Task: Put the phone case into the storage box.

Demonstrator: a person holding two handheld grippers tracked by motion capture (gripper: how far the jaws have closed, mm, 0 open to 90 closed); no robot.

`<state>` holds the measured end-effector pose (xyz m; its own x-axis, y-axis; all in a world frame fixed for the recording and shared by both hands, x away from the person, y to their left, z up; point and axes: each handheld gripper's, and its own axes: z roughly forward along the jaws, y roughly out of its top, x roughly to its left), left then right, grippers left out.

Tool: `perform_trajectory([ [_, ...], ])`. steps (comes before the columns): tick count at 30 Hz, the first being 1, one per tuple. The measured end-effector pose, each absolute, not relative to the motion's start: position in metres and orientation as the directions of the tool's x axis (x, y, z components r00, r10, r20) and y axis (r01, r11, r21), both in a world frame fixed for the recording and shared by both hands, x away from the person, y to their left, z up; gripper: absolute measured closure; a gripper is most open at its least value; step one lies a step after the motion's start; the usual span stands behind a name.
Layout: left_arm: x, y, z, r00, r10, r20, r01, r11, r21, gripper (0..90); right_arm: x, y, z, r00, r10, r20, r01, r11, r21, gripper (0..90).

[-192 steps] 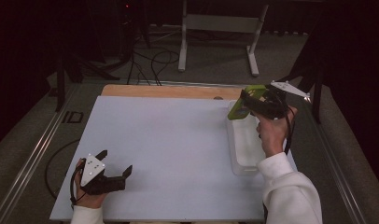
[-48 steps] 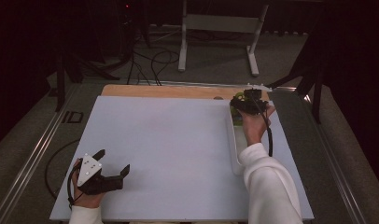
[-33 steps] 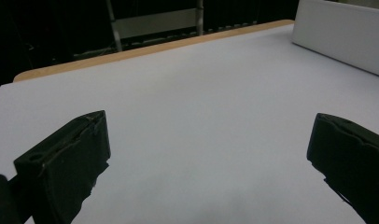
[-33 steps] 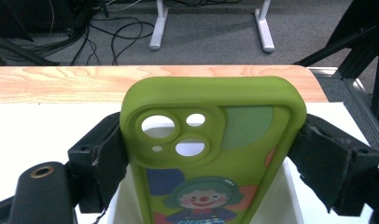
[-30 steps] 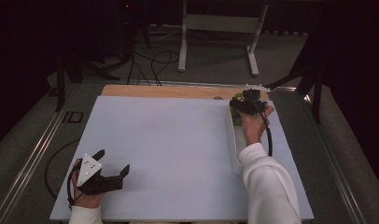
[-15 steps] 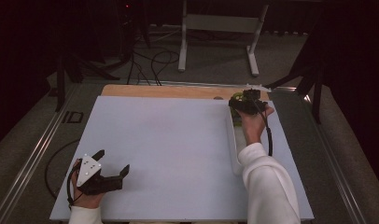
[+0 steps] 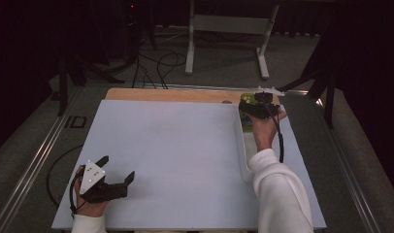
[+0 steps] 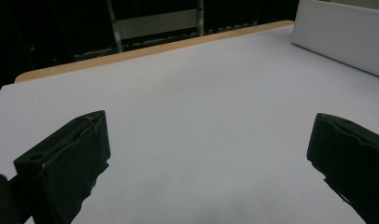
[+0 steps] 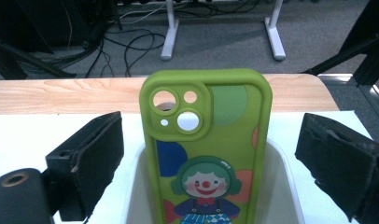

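**Both grippers open, arms far apart**

The left gripper (image 7: 116, 170) rests low at the near left, jaws spread wide, held by the left hand (image 7: 90, 206). The right gripper (image 7: 253, 108) is stretched far forward (white sleeve (image 7: 280, 194) extended), and its jaws stand wide apart too.

I count one green rubbery phone case printed with a clown (image 9: 206, 154), standing upright in one long white plastic tray (image 7: 243, 160) on my single pale grey tabletop with a wooden far edge (image 7: 171, 145). I hold two black two-jaw grippers, my left gripper (image 7: 118, 171) and my right gripper (image 9: 211, 158), one per hand. The case has three round camera cut-outs.
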<state>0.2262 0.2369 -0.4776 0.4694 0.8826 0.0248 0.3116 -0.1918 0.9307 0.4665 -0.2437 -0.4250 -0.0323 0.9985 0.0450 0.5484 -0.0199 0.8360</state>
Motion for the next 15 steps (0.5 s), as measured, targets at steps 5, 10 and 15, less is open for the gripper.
perform_trajectory([
  [5, 0.226, 0.237, -0.478, 0.469, 0.883, 0.026, 0.312, -0.193, 0.93, 0.0, 0.461, -0.244, -0.423, -0.051, 0.997, 0.055, 0.542, -0.018, 0.84, 7.8],
  [10, 0.226, 0.237, -0.477, 0.468, 0.883, 0.027, 0.311, -0.193, 0.931, 0.0, 0.454, -0.244, -0.418, -0.077, 0.995, 0.071, 0.533, -0.019, 0.846, 7.9],
  [15, 0.226, 0.236, -0.477, 0.469, 0.883, 0.026, 0.312, -0.193, 0.93, 0.0, 0.446, -0.242, -0.413, -0.119, 0.99, 0.077, 0.522, -0.004, 0.853, 7.9],
])
